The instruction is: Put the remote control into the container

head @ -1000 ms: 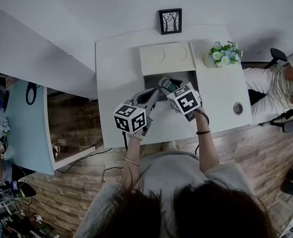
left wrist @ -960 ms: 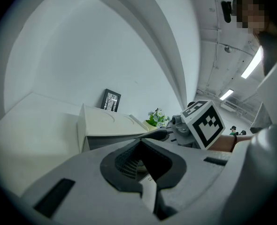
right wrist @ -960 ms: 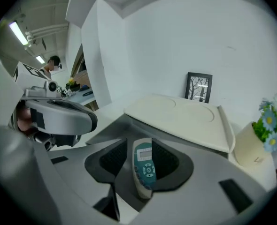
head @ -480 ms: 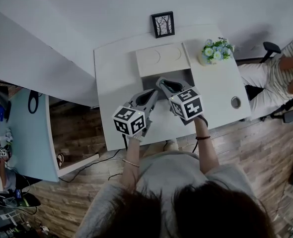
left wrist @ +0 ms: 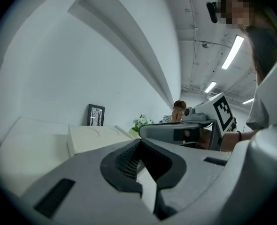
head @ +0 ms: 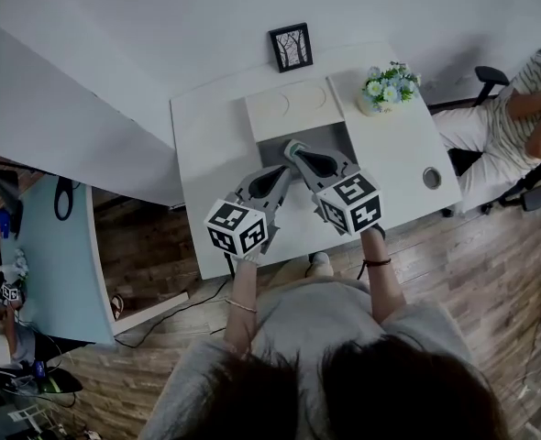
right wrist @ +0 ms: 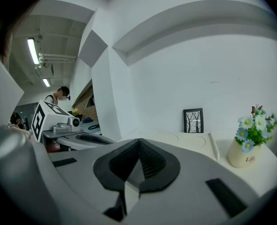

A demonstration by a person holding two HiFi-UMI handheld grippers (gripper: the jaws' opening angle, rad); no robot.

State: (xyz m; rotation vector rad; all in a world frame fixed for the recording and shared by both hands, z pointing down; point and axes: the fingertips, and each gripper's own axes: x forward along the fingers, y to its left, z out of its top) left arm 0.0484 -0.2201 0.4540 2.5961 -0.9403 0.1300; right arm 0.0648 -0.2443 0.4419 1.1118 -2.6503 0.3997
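Note:
On the white table (head: 214,154) stands the cream container, its flat lid (head: 293,108) behind a grey opening (head: 347,141). My right gripper (head: 293,146) hangs over that opening; its jaws have just been closing, they meet, and nothing is between them. The remote control is not in sight; the right gripper covers most of the opening. My left gripper (head: 283,170) hovers just left of the right one, its jaws together and empty. The left gripper view shows its own tips (left wrist: 139,144), the lid (left wrist: 89,137) and the right gripper (left wrist: 176,130). The right gripper view shows its tips (right wrist: 139,142).
A framed picture (head: 291,47) leans on the wall behind the container. A pot of flowers (head: 387,88) stands at the back right, and a round cable hole (head: 432,178) lies near the table's right edge. A seated person (head: 518,108) is to the right, a blue desk (head: 50,246) to the left.
The right gripper held the remote control over the opening; now its jaws are closed and empty and it has risen. The left gripper has also lifted a little.

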